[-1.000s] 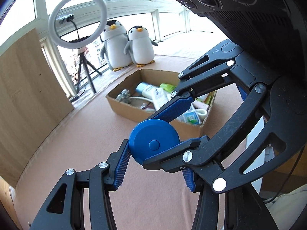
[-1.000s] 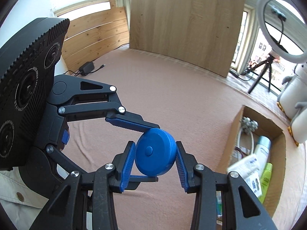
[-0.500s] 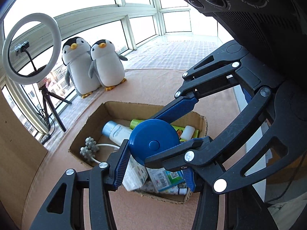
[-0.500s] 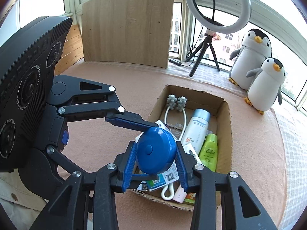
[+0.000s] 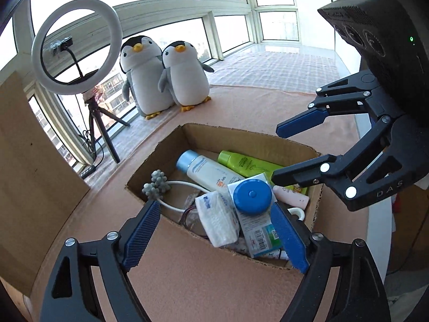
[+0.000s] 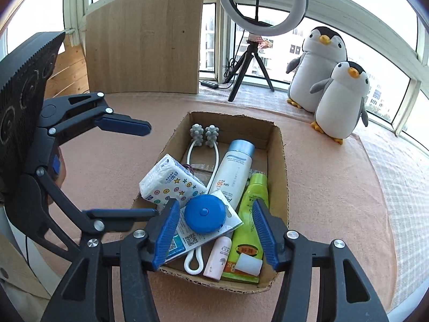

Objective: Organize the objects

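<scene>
- Now the blue round case (image 6: 206,214) lies inside the cardboard box (image 6: 281,161), on a flat packet
- Left gripper (image 5: 214,230) and right gripper (image 6: 214,230) have just been opening; both released, gripping nothing

In the open brown cardboard box (image 6: 280,161), the round blue tape measure (image 6: 206,213) covers part of a white printed packet (image 6: 185,237), whose small print is unreadable, and a looped white cord (image 6: 193,261) runs partly hidden beneath.
</scene>
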Demonstrator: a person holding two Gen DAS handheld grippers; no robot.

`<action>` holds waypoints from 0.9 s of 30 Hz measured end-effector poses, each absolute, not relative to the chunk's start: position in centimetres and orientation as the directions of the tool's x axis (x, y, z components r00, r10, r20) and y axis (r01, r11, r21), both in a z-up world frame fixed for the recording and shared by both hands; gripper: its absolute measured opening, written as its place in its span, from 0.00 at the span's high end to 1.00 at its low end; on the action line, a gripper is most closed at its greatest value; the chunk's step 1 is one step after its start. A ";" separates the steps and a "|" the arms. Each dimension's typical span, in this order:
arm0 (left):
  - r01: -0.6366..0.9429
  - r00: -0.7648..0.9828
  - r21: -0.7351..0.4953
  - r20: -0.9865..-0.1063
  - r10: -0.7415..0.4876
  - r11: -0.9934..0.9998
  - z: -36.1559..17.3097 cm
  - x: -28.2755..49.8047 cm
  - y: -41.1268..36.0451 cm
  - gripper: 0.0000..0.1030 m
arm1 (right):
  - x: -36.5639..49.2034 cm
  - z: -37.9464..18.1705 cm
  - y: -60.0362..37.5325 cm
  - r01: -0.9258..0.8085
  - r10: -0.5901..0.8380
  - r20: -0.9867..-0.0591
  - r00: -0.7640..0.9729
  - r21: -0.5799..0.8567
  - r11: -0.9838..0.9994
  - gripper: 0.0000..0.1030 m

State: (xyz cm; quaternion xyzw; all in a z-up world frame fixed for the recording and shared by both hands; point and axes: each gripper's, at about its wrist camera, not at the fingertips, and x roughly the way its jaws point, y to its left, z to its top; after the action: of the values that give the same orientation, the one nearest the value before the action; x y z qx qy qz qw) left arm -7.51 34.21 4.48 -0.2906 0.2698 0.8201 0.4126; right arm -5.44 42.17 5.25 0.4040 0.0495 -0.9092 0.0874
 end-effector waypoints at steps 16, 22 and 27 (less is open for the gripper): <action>-0.498 -0.639 0.092 -0.711 0.293 -0.862 7.6 -8.5 17.0 0.09 | -7.2 6.2 36.1 0.197 -0.136 -0.709 -0.692 -0.005 -0.980 0.38; -0.341 -0.677 0.063 -0.709 0.198 -0.938 9.0 -7.3 10.7 0.06 | -7.0 6.4 32.4 0.198 -0.134 -0.702 -0.700 -0.009 -0.980 0.35; -0.272 -0.715 0.104 -0.687 0.129 -0.957 10.2 -5.7 7.6 0.04 | -6.5 5.7 30.6 0.169 -0.116 -0.728 -0.676 0.000 -0.986 0.34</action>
State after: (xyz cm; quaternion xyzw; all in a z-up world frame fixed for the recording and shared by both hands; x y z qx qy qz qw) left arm -5.67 7.64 10.21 -0.3611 0.0990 0.9208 0.1090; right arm -6.45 30.55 5.69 0.3951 0.0339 -0.9147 0.0779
